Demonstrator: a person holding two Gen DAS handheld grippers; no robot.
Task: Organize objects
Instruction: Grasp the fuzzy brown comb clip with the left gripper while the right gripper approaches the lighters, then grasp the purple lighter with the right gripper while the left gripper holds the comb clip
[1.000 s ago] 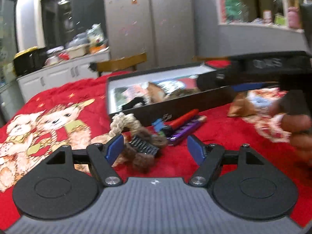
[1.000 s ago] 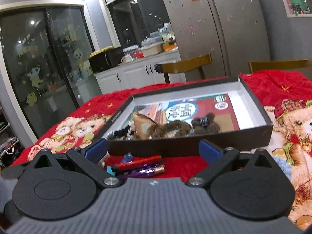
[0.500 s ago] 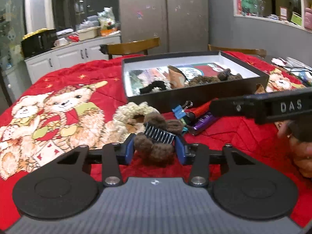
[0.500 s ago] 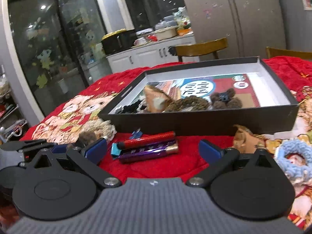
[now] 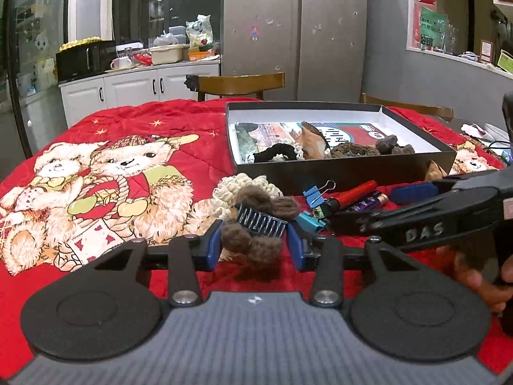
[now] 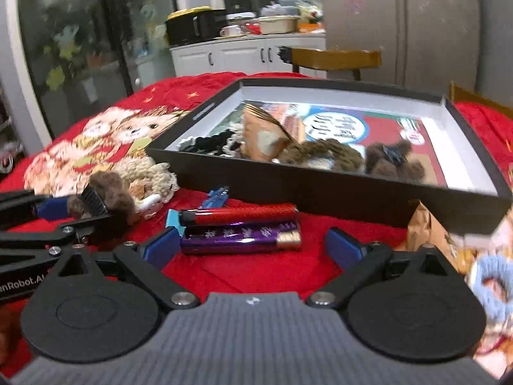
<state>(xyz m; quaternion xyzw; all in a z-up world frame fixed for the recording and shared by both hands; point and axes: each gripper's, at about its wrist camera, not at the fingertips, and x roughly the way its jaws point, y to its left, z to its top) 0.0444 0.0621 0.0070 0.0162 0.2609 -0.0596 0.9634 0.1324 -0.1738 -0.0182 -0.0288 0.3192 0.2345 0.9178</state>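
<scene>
My left gripper (image 5: 255, 243) is shut on a brown furry hair claw (image 5: 259, 224) with black teeth, holding it just above the red bear blanket. The same claw (image 6: 102, 195) and left gripper (image 6: 73, 215) show at the left edge of the right wrist view. My right gripper (image 6: 253, 250) is open and low over the blanket. A purple lighter (image 6: 240, 237) lies between its fingers and a red lighter (image 6: 243, 216) just beyond. Behind them stands the black box (image 6: 288, 189) with white inner walls, holding scrunchies and furry clips. The right gripper (image 5: 378, 207) reaches in from the right.
A cream crochet scrunchie (image 5: 243, 186) and a blue binder clip (image 5: 315, 189) lie in front of the box (image 5: 346, 173). At the right lie a brown patterned piece (image 6: 429, 227) and a light blue scrunchie (image 6: 493, 276). A wooden chair (image 5: 237, 83) stands behind the table.
My left jaws closed on the furry claw, which lay between open fingers before. The right gripper came down and closer to the two lighters, now beside the left one.
</scene>
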